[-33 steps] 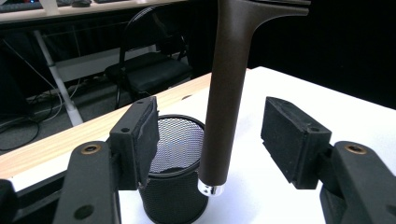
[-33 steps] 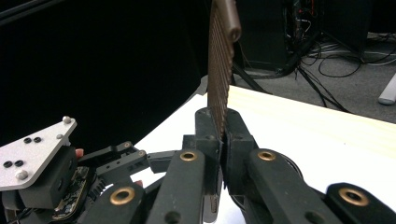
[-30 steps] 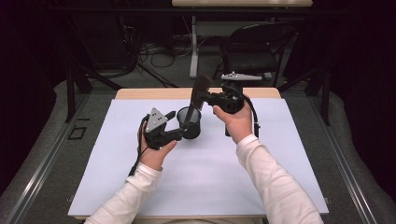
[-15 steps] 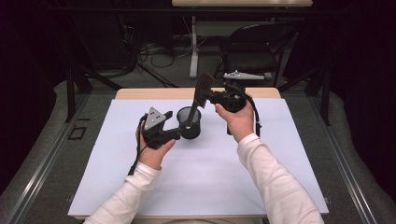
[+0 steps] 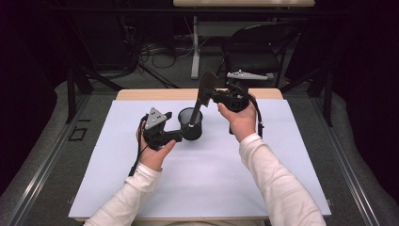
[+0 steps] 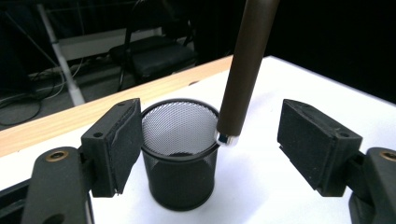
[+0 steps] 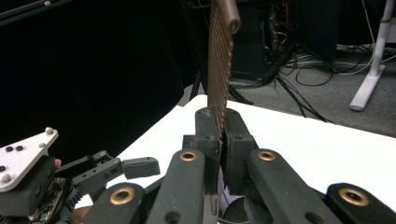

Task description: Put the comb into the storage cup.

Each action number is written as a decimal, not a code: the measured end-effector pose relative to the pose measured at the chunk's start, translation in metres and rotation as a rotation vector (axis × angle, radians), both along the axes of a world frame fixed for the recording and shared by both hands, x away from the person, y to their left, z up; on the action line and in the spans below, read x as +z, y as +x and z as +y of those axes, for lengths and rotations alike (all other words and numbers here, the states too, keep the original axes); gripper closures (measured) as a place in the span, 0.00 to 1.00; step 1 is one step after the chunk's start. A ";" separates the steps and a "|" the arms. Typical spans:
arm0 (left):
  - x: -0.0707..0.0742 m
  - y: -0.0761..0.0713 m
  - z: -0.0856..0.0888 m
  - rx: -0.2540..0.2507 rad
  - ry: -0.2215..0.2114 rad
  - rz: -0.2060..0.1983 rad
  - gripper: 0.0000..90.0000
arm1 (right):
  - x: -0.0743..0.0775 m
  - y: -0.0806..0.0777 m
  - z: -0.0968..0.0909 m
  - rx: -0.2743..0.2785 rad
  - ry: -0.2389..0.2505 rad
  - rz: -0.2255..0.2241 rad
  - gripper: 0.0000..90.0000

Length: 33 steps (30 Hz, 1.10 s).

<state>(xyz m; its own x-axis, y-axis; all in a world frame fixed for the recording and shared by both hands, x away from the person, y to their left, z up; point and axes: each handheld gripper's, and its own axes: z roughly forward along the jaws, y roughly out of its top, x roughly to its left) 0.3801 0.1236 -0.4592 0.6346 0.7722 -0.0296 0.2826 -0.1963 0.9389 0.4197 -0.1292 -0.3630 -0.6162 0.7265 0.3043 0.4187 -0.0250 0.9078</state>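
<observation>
The right gripper (image 5: 217, 95) hangs above the table's (image 5: 282, 155) far edge, near its middle, with its jaws clamped on the flat, ridged head of a dark brown spatula (image 5: 205, 89). In the right gripper view the head (image 7: 220, 56) rises edge-on straight up from between the pressed jaws. From there the spatula's round handle (image 6: 245, 70) slants down toward the person, and its metal-capped end hangs just above the rim of a black mesh cup (image 5: 191, 124).

The cup stands upright on the white sheet, left of the middle of the table and nearer the far edge than the near one. The left gripper (image 5: 184, 134) is held level at the cup's near-left side; its jaws have just been opening and now stand apart. In the left gripper view the cup (image 6: 180, 154) sits between them, close against the left pad (image 6: 122, 144) and well clear of the right one, with the handle's tip over the gap on the cup's right.
</observation>
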 end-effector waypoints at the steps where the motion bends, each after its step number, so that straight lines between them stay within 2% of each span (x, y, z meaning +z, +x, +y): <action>1: 0.000 0.000 0.000 -0.001 -0.001 0.003 0.25 | 0.000 0.000 0.000 -0.001 -0.001 0.000 0.97; 5: -0.001 0.001 -0.001 0.004 -0.003 0.015 0.23 | -0.001 0.002 -0.001 -0.007 0.001 0.002 0.97; 12: -0.001 0.003 -0.001 -0.024 -0.018 0.031 0.17 | -0.002 0.004 -0.001 -0.023 0.002 -0.004 0.97; 17: -0.002 0.004 0.000 -0.013 0.000 0.037 0.17 | -0.002 0.005 -0.001 -0.035 0.002 -0.017 0.97; 20: -0.002 0.005 0.001 -0.016 -0.004 0.049 0.16 | -0.003 0.006 0.000 -0.042 0.001 -0.022 0.97; 27: -0.002 0.007 0.004 -0.037 0.000 0.063 0.03 | -0.003 0.008 0.005 -0.056 -0.020 -0.047 0.97; 33: -0.003 0.009 0.005 -0.016 0.020 0.066 0.00 | -0.005 0.011 0.010 -0.068 -0.041 -0.061 0.97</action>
